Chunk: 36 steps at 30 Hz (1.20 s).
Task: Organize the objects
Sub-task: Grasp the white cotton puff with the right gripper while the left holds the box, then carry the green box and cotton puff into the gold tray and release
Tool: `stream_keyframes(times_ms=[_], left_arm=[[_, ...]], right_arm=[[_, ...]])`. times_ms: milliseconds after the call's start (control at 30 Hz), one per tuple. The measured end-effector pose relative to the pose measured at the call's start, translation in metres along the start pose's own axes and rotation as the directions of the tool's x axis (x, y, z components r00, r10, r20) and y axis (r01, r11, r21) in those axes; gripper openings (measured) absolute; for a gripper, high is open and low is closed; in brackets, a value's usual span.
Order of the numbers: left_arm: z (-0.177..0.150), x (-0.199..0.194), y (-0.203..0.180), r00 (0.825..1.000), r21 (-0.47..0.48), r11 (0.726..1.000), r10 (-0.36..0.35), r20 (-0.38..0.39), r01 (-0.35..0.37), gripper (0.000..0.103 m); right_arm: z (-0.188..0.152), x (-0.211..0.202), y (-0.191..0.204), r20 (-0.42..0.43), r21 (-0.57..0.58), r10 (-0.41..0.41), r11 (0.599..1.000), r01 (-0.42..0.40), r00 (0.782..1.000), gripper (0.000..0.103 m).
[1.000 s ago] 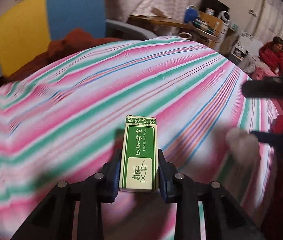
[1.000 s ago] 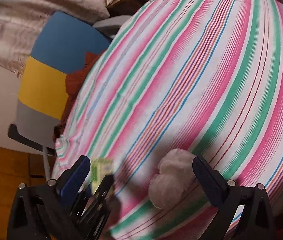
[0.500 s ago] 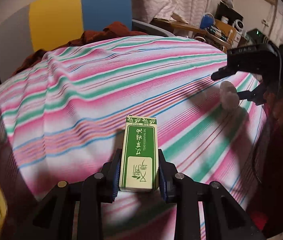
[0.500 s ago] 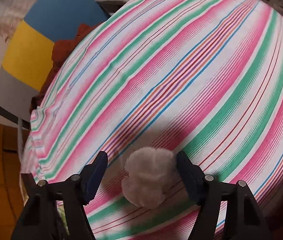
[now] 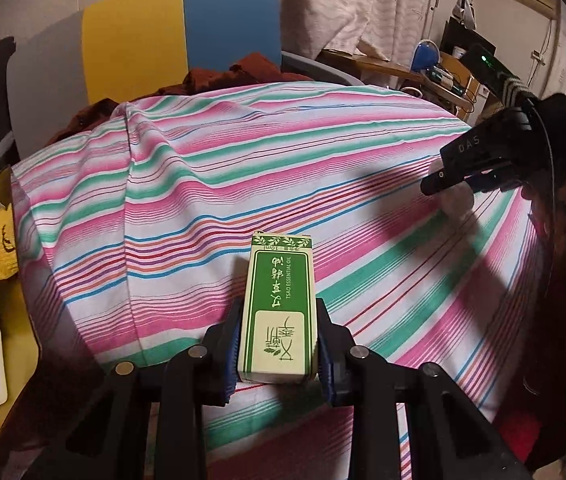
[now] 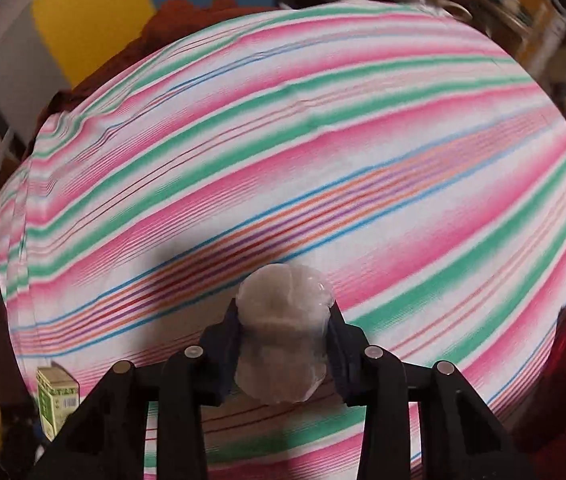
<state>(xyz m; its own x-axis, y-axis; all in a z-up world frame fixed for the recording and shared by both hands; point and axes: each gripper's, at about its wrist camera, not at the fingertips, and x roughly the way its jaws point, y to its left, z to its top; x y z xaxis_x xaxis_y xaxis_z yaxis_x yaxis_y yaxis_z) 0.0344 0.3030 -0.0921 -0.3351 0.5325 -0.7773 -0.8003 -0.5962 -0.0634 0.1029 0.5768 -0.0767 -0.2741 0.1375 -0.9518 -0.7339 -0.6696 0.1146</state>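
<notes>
A: What carries everything here?

B: One striped cloth (image 5: 267, 168), pink, green and white, draped over what looks like a counter. A chair (image 5: 171, 36) with a yellow and blue back stands at its far side.

A: And the tools?

B: Two. The left tongs (image 5: 279, 344) are pinching one green and cream essential oil box (image 5: 279, 304) by its long sides, near the counter's near edge and, it seems, lifted off the cloth. The right tongs (image 6: 283, 332) are pressed onto one pale fluffy ball (image 6: 283, 332), probably cotton or plush, held above the cloth on the right side of the scene. In the left view they show at the right edge (image 5: 463, 184).

A: How would each thing handle?

B: The box is likely light, stiff cardboard with flat faces, so a grip across the long sides suits it; too hard a squeeze could dent it. The ball looks soft and nearly weightless. It squashes between the pads (image 6: 221, 340), so taking it across the middle is safest.

A: Totals?

B: One box, one ball, two tongs.
</notes>
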Motion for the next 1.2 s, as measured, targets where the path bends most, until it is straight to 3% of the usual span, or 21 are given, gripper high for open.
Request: stream_keyframes(times_ms=[200,333,633,933,1200], left_arm=[[-0.003,-0.007,0.003,1.0,-0.018,1.0,0.013,0.0,-0.013,0.031],[-0.001,-0.025,0.006,0.999,-0.033,0.999,0.028,0.031,-0.027,0.031],[0.005,-0.086,0.019,0.985,-0.073,0.993,0.099,0.145,-0.089,0.031],[-0.009,-0.119,0.059,0.972,-0.183,0.973,0.171,0.159,-0.141,0.031],[-0.034,-0.137,0.102,0.974,-0.3,0.946,0.174,0.147,-0.124,0.031]], right_arm=[[0.003,-0.009,0.014,0.042,-0.082,0.13,0.989,-0.126,0.991,0.039],[-0.001,-0.008,0.032,0.034,-0.152,0.162,0.976,-0.155,0.986,0.039],[0.002,-0.008,0.039,0.06,-0.152,0.161,0.977,-0.15,0.985,0.039],[0.0,-0.017,0.046,0.104,-0.184,0.163,0.973,-0.142,0.981,0.039],[-0.016,-0.019,0.086,0.1,-0.336,0.138,0.937,-0.097,0.985,0.039]])
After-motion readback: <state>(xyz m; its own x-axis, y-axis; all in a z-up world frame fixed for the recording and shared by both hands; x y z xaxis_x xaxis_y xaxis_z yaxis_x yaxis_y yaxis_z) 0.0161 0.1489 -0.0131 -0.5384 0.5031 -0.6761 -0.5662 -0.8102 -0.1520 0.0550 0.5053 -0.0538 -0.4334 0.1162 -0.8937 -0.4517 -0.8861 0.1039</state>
